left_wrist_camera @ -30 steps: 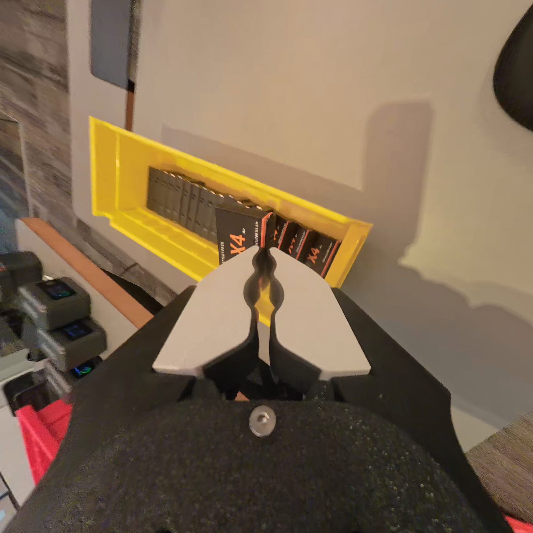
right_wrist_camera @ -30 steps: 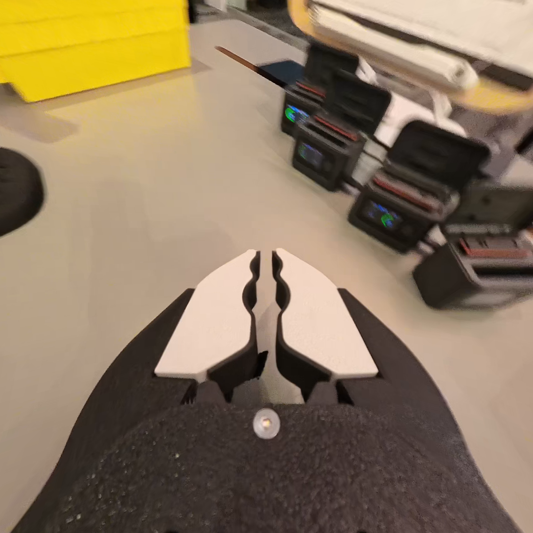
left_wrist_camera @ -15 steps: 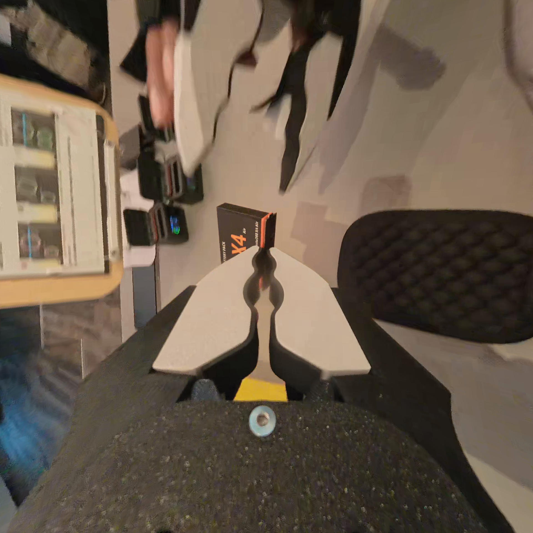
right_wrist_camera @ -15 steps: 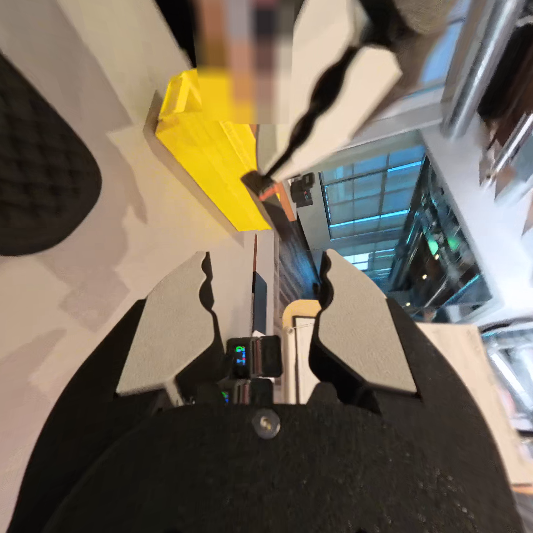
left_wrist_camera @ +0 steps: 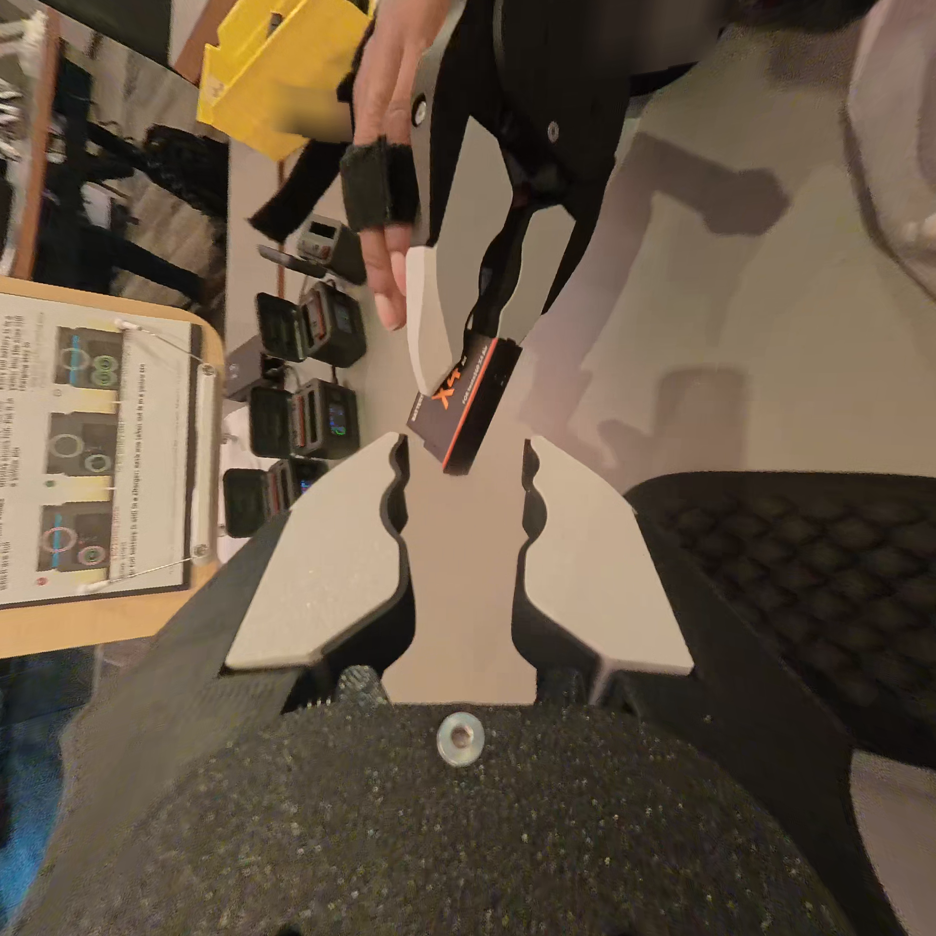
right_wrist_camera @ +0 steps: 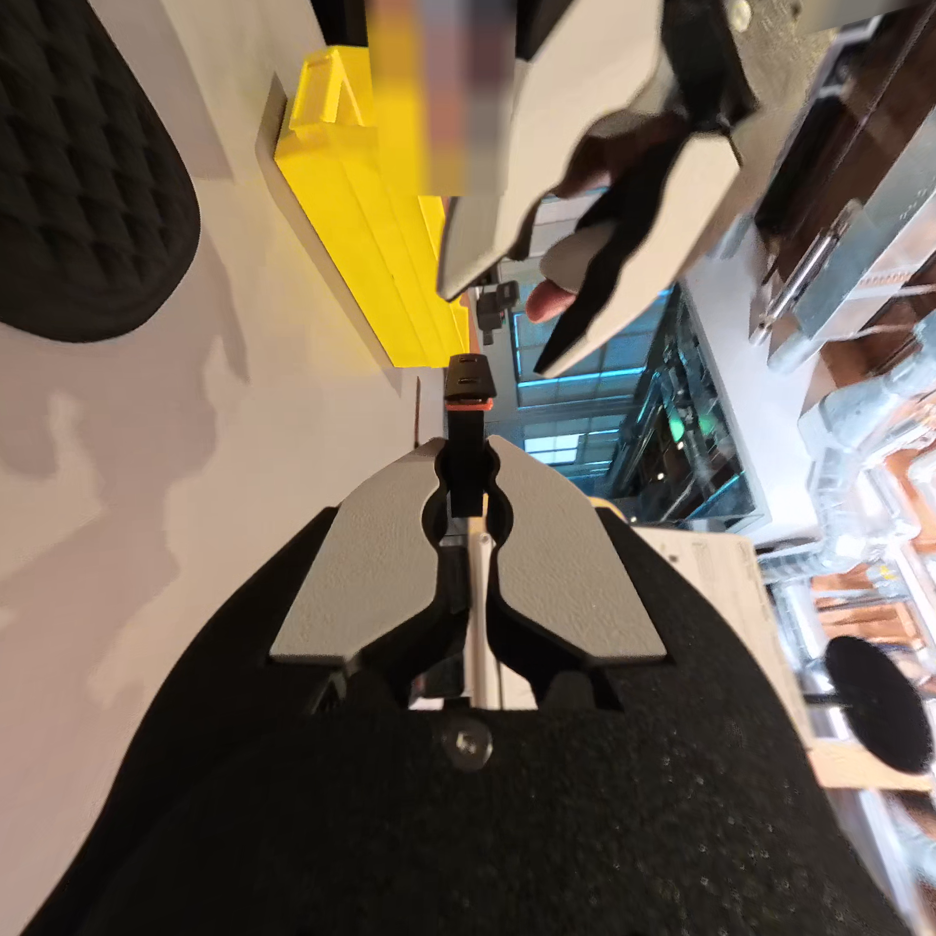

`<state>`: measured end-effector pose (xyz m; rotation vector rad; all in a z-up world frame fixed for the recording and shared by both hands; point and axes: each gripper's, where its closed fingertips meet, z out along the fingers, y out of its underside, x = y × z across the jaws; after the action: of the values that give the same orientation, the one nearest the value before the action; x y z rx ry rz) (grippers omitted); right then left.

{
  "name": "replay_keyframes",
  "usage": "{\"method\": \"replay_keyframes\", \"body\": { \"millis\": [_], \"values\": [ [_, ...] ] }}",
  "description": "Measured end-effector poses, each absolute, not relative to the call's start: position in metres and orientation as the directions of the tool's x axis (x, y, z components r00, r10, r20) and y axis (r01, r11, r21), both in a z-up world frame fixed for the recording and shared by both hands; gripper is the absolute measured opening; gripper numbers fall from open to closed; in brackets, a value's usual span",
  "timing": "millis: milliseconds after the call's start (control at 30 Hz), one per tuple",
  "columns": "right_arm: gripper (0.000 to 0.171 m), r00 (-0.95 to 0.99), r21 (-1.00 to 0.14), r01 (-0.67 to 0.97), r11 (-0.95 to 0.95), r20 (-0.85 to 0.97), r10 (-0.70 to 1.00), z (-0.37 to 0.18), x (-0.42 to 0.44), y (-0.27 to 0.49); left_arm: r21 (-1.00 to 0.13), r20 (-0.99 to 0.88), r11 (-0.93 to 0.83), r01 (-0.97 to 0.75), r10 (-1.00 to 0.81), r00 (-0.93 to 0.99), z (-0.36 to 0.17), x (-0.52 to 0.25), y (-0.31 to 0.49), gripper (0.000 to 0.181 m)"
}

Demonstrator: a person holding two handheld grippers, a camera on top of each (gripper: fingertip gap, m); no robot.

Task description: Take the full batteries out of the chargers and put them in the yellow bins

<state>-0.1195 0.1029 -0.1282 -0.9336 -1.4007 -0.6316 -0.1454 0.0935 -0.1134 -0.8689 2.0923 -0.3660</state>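
Above the pale grey table [left_wrist_camera: 709,228], my two grippers face each other with a battery between them. My right gripper [right_wrist_camera: 465,448] is clamped on the battery [right_wrist_camera: 466,405], a slim black block with an orange band near its far end; about half of it sticks out past the fingertips. In the left wrist view the same battery [left_wrist_camera: 466,405] hangs tilted in the air, pinched at its upper end by the right gripper [left_wrist_camera: 468,334], with its lower corner just in front of my left fingers.

My left gripper [left_wrist_camera: 463,445] is spread wide and holds nothing; bare table shows through the gap. A hand [left_wrist_camera: 387,167] with a black strap around two fingers holds the right gripper.

A yellow bin [right_wrist_camera: 364,243] sits on the table beyond the battery in the right wrist view, partly covered by a blurred patch. It also shows at the upper left of the left wrist view [left_wrist_camera: 273,76]. I cannot see inside it from either camera.

To the left in the left wrist view, several black chargers [left_wrist_camera: 324,418] stand in a row with lids open; one shows a lit screen. Beside them stands a wooden board [left_wrist_camera: 101,456] carrying a printed sheet. A black quilted pad [left_wrist_camera: 810,608] lies on the table at the right.
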Motion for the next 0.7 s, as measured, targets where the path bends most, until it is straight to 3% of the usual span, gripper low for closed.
{"method": "replay_keyframes", "body": {
  "millis": [133, 233, 333, 400, 700],
  "values": [
    [0.010, 0.316, -0.446, 0.769, 0.458, 0.888, 0.334, -0.133, -0.107, 0.096, -0.496, -0.707, 0.764, -0.413, -0.632, -0.319, -0.116, -0.127, 0.095, 0.038],
    [0.010, 0.487, -0.692, 0.630, 0.353, 0.706, 0.515, -0.137, -0.100, 0.090, -0.498, -0.728, 0.776, -0.386, -0.616, -0.299, -0.120, -0.109, 0.085, 0.036],
    [0.010, 0.570, -0.841, 0.478, 0.252, 0.516, 0.640, -0.136, -0.095, 0.083, -0.472, -0.747, 0.791, -0.389, -0.593, -0.301, -0.124, -0.092, 0.083, 0.031],
    [0.010, 0.592, -0.880, 0.433, 0.196, 0.442, 0.674, -0.139, -0.089, 0.081, -0.467, -0.752, 0.798, -0.382, -0.585, -0.303, -0.126, -0.082, 0.081, 0.022],
    [0.011, 0.593, -0.926, 0.367, 0.088, 0.306, 0.745, -0.162, -0.066, 0.069, -0.564, -0.614, 0.729, -0.388, -0.684, -0.394, -0.151, -0.059, 0.067, 0.019]
  ]
}}
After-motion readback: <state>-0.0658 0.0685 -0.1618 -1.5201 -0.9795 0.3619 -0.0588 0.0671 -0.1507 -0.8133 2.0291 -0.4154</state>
